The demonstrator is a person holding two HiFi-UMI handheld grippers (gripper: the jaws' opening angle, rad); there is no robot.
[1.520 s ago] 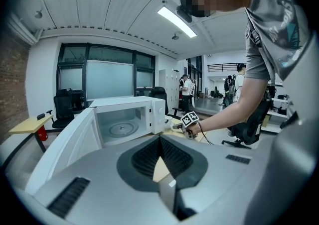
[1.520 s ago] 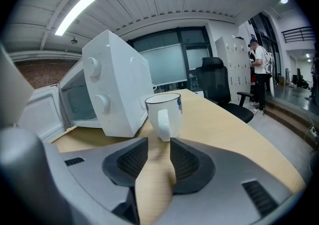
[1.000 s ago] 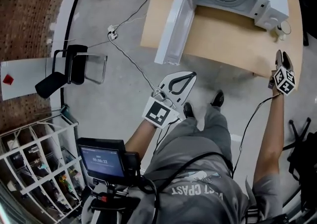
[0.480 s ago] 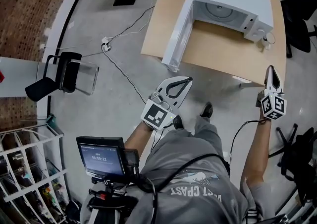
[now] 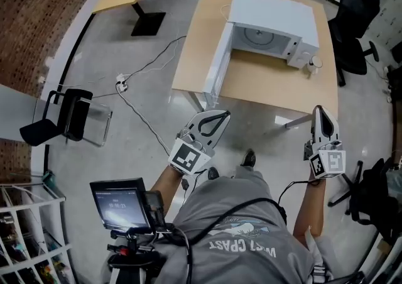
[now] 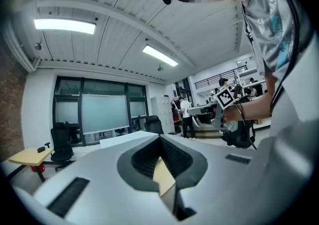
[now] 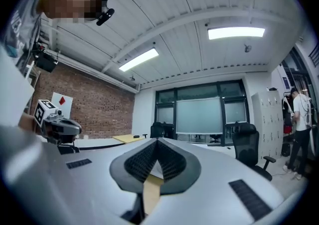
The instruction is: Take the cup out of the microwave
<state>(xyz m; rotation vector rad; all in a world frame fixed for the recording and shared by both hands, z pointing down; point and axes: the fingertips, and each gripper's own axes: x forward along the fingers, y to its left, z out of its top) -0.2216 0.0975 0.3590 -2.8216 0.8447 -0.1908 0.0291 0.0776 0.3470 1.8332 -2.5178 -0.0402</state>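
white cup [image 5: 312,62] barely discernible beside microwave [image 5: 273,12]; left tool [image 5: 221,115], right tool [image 5: 318,112] closed, empty.

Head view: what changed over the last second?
The right gripper drew back from the table corner by the cup toward the person, fingers together, empty. The table now looks farther off: the person backed away. Same: left gripper shut in front of the body, cup on the table beside the microwave, its door open.
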